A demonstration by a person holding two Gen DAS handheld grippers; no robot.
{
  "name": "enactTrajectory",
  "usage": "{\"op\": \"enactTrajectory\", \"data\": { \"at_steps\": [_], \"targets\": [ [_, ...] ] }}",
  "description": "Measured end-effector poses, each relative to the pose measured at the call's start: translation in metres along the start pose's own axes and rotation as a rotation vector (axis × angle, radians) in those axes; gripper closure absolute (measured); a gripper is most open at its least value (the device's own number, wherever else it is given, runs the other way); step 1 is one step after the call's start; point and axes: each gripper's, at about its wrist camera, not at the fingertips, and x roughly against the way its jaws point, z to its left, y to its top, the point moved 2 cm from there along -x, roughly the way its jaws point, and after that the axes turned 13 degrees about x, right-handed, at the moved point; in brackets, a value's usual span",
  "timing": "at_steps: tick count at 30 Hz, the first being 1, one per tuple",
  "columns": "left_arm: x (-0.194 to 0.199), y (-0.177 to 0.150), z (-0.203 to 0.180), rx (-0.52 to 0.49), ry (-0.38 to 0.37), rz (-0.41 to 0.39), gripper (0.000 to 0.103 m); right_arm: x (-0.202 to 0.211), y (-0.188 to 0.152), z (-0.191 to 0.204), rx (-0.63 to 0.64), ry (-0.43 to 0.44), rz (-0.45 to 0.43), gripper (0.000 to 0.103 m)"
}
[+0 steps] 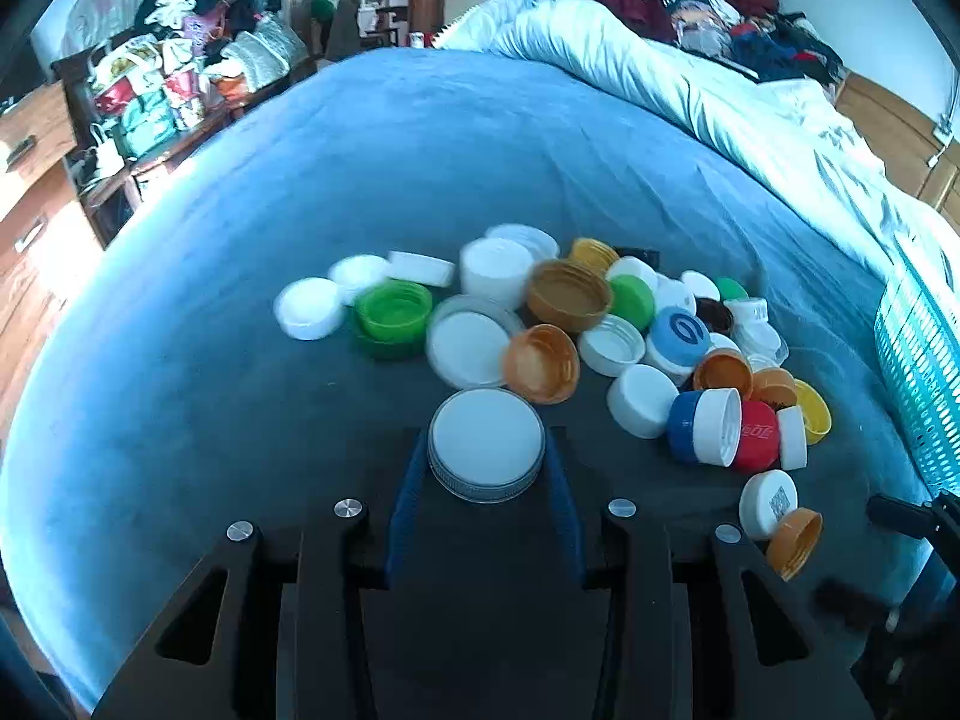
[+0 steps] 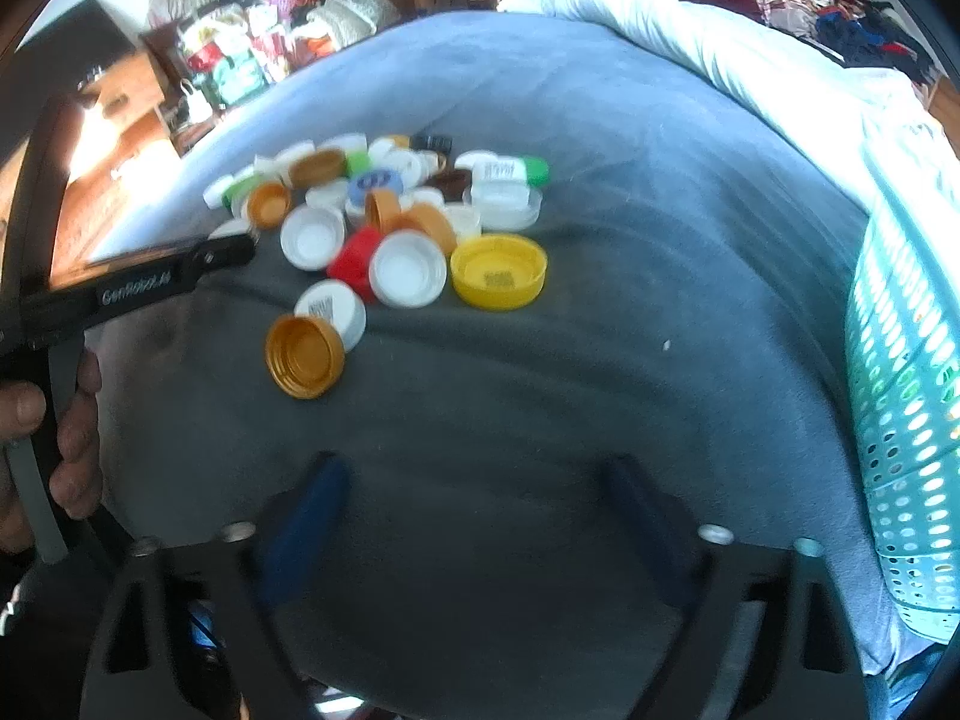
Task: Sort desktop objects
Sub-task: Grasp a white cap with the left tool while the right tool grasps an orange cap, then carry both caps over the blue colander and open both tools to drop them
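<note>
My left gripper (image 1: 486,468) clamps the round white metal-rimmed lid (image 1: 486,444); the perforated teal plastic basket (image 2: 900,360) lies off to its right, nearer my right gripper (image 2: 474,516), which looks spread wide and empty, though blurred.

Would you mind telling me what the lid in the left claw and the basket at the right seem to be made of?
The white lid held in the left claw looks like matte plastic with a ribbed, possibly metal, silvery rim. The teal basket looks like moulded plastic: thin glossy walls pierced by regular rows of holes.
</note>
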Motion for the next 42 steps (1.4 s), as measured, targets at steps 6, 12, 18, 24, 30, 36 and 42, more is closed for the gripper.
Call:
{"op": "enactTrajectory", "data": {
  "at_steps": [6, 12, 18, 24, 30, 36, 42],
  "targets": [
    [0.025, -0.003, 0.016, 0.044, 0.000, -0.010, 0.069, 0.008, 0.014, 0.016, 0.040, 0.092, -0.054, 0.042],
    [0.026, -0.002, 0.021, 0.074, 0.002, 0.006, 0.069, -0.004, 0.036, 0.044, 0.109, 0.144, -0.043, 0.042],
    [0.023, -0.003, 0.026, 0.089, -0.006, 0.001, 0.069, -0.031, 0.045, 0.049, 0.142, 0.074, 0.022, 0.064],
    [0.033, -0.002, 0.021, 0.077, -0.024, -0.027, 0.069, -0.011, 0.045, 0.041, 0.108, 0.074, -0.025, 0.070],
    [0.048, 0.004, 0.011, 0.061, -0.069, -0.049, 0.069, 0.017, 0.046, 0.035, 0.091, 0.058, -0.058, 0.070],
    [0.068, 0.011, -0.011, 0.029, -0.099, -0.081, 0.069, 0.056, 0.058, 0.016, 0.058, 0.018, -0.120, 0.070],
    [0.093, 0.019, -0.049, -0.041, -0.161, -0.119, 0.069, 0.095, 0.072, -0.010, 0.039, -0.044, -0.173, 0.070]
  ]
}}
